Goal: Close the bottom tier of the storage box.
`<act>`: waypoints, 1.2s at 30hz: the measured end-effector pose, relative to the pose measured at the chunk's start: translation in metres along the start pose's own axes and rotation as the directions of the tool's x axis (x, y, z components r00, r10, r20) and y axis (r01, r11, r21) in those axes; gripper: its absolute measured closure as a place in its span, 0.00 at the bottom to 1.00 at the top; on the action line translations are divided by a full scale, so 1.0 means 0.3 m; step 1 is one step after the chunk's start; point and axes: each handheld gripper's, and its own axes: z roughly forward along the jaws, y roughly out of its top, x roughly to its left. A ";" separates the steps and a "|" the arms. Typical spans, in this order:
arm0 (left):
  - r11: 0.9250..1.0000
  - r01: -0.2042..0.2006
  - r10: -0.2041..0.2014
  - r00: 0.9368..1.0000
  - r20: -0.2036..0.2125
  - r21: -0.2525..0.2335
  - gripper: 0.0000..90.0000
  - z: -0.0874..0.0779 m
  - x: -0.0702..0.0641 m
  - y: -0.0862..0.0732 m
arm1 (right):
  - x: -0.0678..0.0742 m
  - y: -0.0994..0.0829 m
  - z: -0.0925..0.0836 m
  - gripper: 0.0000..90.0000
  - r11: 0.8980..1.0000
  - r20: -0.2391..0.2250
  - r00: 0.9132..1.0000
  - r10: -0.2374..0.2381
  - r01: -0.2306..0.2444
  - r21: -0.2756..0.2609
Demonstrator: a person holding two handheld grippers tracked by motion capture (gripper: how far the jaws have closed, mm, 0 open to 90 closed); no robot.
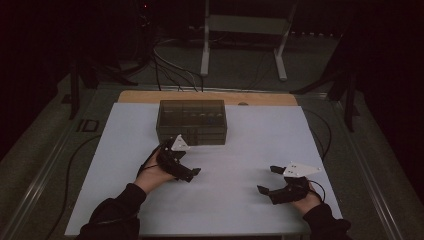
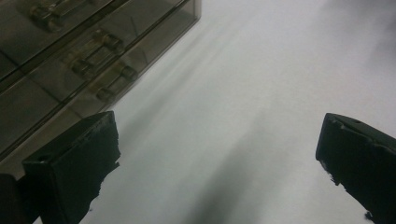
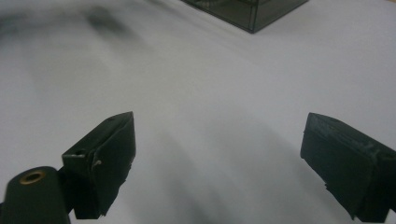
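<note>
1. Dark room; cables and a white metal stand (image 1: 243, 37) sit on the floor behind the table.
2. White tabletop (image 1: 250, 150) with a wooden strip (image 1: 207, 97) along its far edge.
3. Smoked translucent drawer box (image 1: 192, 122) stands at the far centre of the table, drawers shut, small parts dimly visible inside.
4. Left gripper (image 1: 187, 173) is just in front of the box, near its front-left corner, not touching it as far as the high view shows. Jaws spread wide, nothing between them.
5. Left gripper view: box (image 2: 70, 60) fills the upper left, drawer fronts with handles visible; the near jaw sits just beside its base.
6. Right gripper (image 1: 266, 180) is over the bare table at front right, well apart from the box. Jaws spread wide, empty.
7. Right gripper view: a box corner (image 3: 252, 11) shows at the top edge, far off; plain white surface between the jaws.
</note>
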 end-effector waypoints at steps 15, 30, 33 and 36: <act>0.999 -0.048 0.049 0.998 0.044 -0.015 0.00 -0.018 -0.046 -0.054 | 0.004 0.000 0.003 0.12 1.000 -0.004 1.000 -0.006 0.006 0.004; 0.996 -0.091 0.089 0.993 0.076 0.018 0.00 -0.051 -0.072 -0.133 | 0.007 0.001 0.004 0.12 1.000 -0.006 1.000 -0.009 0.009 0.006; 0.996 -0.088 0.087 0.993 0.082 0.012 0.00 -0.062 -0.077 -0.148 | 0.008 0.002 0.005 0.12 1.000 -0.006 1.000 -0.010 0.010 0.006; 0.996 -0.090 0.088 0.992 0.090 0.021 0.00 -0.070 -0.080 -0.162 | 0.008 0.002 0.006 0.12 1.000 -0.007 1.000 -0.010 0.010 0.007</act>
